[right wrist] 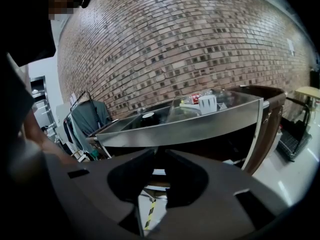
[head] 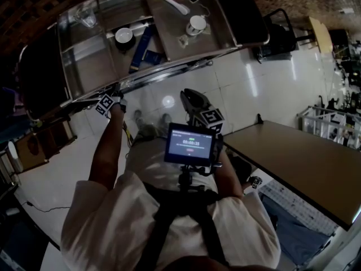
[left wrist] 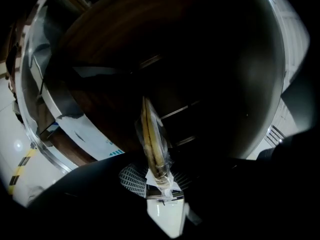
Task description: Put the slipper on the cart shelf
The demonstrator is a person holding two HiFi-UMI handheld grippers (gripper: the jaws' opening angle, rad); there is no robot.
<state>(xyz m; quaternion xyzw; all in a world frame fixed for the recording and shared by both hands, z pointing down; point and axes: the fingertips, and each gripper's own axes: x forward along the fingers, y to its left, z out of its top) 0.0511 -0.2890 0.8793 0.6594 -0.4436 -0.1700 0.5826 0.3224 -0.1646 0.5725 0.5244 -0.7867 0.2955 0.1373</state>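
Observation:
The slipper point(left wrist: 152, 139), tan and wrapped in clear plastic, shows edge-on in the left gripper view and reaches from the jaws into the dark inside of the cart point(left wrist: 200, 59). My left gripper point(left wrist: 160, 184) has the slipper's near end between its jaws, with a gap showing beside it, so it stands open. In the head view the left gripper point(head: 107, 103) is tucked under the rim of the steel cart point(head: 169, 66), fingertips hidden. My right gripper point(head: 192, 100) hangs in front of the cart point(right wrist: 190, 124), shut and holding nothing point(right wrist: 159, 156).
The cart's top tray carries a white cup point(head: 196, 25), a bowl point(head: 123, 35) and other small items. A wooden table point(head: 299, 162) stands to the right. A small screen point(head: 189, 144) sits on the person's chest. Yellow-black tape point(left wrist: 20, 166) marks the tiled floor.

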